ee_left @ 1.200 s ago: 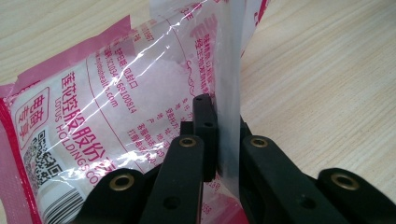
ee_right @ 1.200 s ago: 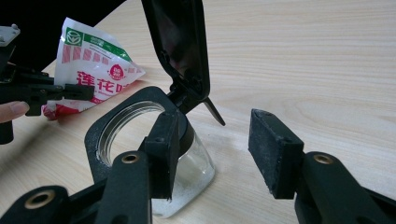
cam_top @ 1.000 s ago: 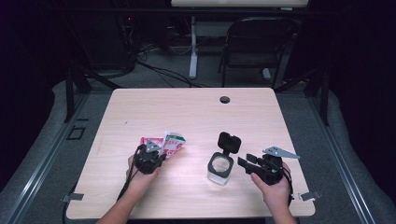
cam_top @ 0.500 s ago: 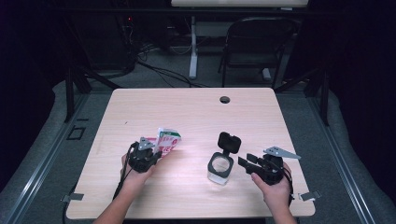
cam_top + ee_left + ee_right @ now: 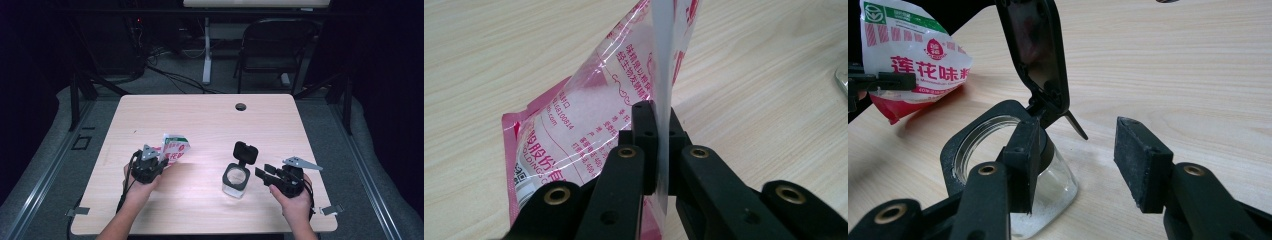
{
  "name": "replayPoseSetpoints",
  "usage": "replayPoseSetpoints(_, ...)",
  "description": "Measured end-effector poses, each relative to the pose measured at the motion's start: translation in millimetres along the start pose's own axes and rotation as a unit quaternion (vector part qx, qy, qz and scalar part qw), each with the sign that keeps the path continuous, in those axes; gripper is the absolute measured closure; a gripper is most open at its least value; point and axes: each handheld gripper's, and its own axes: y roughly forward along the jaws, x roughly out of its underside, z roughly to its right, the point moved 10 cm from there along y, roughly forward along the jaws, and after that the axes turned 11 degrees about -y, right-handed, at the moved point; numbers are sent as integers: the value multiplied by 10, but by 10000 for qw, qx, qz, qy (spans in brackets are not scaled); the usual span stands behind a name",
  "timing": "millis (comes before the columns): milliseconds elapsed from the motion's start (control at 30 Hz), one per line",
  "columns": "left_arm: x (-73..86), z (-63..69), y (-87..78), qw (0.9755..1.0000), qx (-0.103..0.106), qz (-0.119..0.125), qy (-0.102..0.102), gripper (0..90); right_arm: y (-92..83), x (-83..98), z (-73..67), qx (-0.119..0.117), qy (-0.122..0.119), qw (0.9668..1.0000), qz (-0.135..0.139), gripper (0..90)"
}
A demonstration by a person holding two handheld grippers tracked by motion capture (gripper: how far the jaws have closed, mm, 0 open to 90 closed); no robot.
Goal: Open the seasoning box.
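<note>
Left gripper (image 5: 659, 150) pinches the packet (image 5: 594, 130); right gripper (image 5: 1075, 165) spread beside the open jar (image 5: 236, 179), table (image 5: 210, 120) between

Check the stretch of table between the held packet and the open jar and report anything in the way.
Nothing visible blocks it: bare table lies between the packet in the left gripper and the jar, whose lid stands flipped up.

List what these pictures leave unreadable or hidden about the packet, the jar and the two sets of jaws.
- Packet, left gripper view: its lower end is cut off by the frame edge and covered by the shut jaws of the left gripper.
- Jar, right gripper view: one jaw of the right gripper hides part of its wall.
- Packet's small print, high view: too small to read.
</note>
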Motion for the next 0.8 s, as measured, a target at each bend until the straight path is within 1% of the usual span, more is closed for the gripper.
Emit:
replayPoseSetpoints(133,-10,-6,-10,10000,21,19,-24,900,-2,2,-7,-10,-10,10000,-13,533)
replayPoseSetpoints(267,-40,-29,-50,10000,-29,80,4,900,2,1,-3,0,-4,10000,-8,533)
replayPoseSetpoints(400,-87,-70,-120,9998,-69,163,-24,900,1,1,-3,-3,-7,10000,-6,533)
replayPoseSetpoints(533,-174,-117,-220,9993,-139,344,-31,900,1,1,4,5,-11,10000,1,533)
replayPoseSetpoints(600,-230,-149,-288,9988,-208,451,-3,900,0,-1,3,9,-10,10000,7,533)
replayPoseSetpoints(700,-309,-204,-386,9978,-268,599,-62,900,5,-1,-2,9,1,10000,6,533)
replayPoseSetpoints(800,-352,-260,-447,9970,-356,690,-79,900,9,-2,-5,7,-11,10000,17,533)
